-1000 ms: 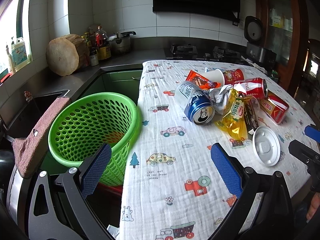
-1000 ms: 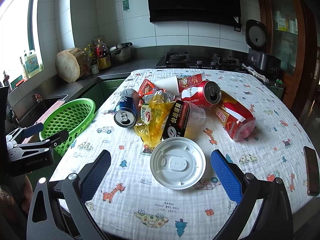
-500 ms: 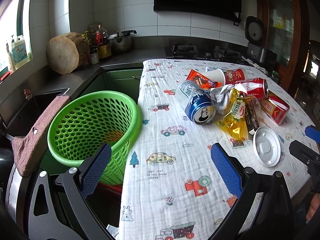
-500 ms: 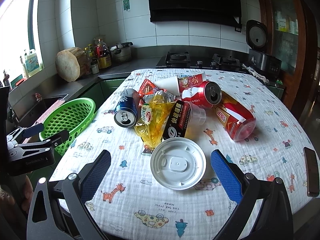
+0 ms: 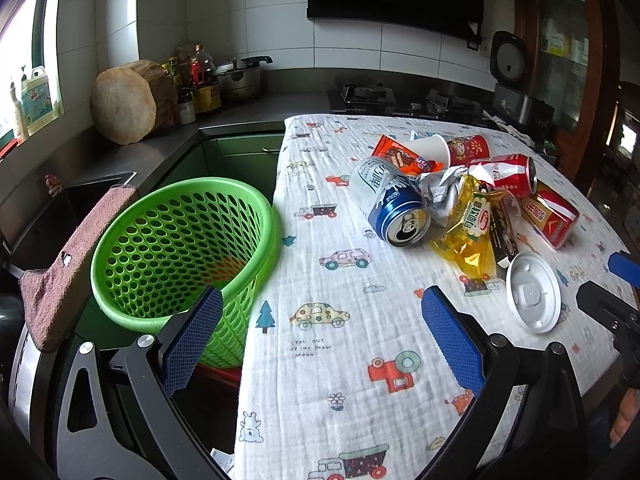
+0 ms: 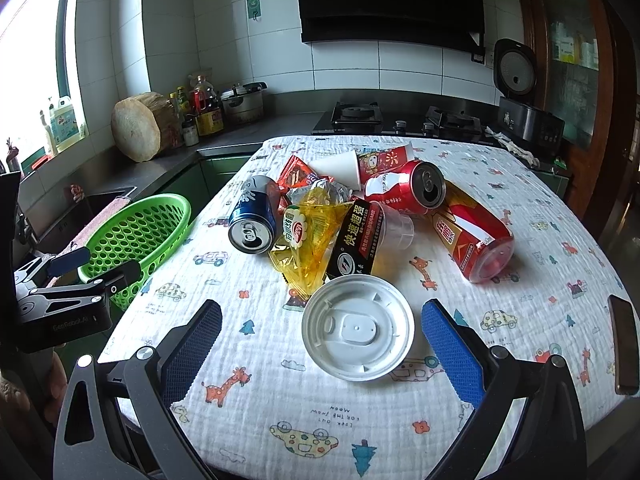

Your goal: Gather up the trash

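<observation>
A heap of trash lies on the patterned tablecloth [image 6: 520,320]: a blue can [image 6: 253,220], a yellow wrapper [image 6: 308,240], a black packet [image 6: 356,240], a red can [image 6: 404,194], a red bottle [image 6: 472,240], a white paper cup [image 6: 340,166] and a white plastic lid [image 6: 358,326]. My right gripper [image 6: 320,348] stands open just short of the lid, which lies between its blue pads. My left gripper [image 5: 320,340] is open over the table's left edge, beside the green basket [image 5: 176,240]. The blue can [image 5: 390,206] and the lid [image 5: 532,292] lie ahead of it to the right.
A brown cloth [image 5: 68,268] hangs beside the basket over a sink [image 5: 60,208]. A wooden block [image 6: 138,126], bottles and a pot stand on the counter behind. A stove [image 6: 404,118] is at the table's far end. A dark phone [image 6: 624,348] lies at the table's right edge.
</observation>
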`<state>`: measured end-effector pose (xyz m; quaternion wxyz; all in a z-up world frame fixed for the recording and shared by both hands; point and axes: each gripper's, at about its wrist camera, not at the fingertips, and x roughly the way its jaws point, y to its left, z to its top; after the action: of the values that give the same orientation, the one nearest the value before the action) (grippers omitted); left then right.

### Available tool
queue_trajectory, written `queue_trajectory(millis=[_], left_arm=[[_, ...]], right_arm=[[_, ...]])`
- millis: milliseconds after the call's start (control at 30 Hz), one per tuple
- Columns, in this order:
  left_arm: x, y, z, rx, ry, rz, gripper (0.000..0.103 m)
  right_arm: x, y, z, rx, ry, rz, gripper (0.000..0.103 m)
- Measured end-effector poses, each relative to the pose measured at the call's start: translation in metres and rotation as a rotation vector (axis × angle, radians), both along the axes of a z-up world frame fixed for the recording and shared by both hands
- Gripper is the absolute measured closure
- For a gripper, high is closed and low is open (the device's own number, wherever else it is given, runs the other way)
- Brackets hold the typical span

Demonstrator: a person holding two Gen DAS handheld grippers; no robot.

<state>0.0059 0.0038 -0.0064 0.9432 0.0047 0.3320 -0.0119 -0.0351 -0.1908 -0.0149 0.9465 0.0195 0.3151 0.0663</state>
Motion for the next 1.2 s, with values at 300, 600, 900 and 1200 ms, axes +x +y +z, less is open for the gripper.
queue_trajectory(millis=[300, 600, 900, 1200], left_arm=[[0.0009, 0.0012, -0.0011, 0.001, 0.000, 0.002, 0.005], [0.0019, -0.0006, -0.0014, 0.003, 0.004, -0.001, 0.005], [0.0023, -0.0019, -0.0005, 0.004, 0.003, -0.003, 0.005], [0.0056, -0.0024, 0.0002, 0.002, 0.007, -0.002, 0.005]], right_arm=[[-0.0002, 0.0006, -0.0001, 0.001, -0.001, 0.001, 0.006], [0.0010, 0.0019, -0.0009, 0.000, 0.001, 0.004, 0.006], [0.0033, 0.0040, -0.0005, -0.004, 0.001, 0.011, 0.006], [0.0066, 0.0037, 0.0013, -0.009, -0.002, 0.015, 0.006]])
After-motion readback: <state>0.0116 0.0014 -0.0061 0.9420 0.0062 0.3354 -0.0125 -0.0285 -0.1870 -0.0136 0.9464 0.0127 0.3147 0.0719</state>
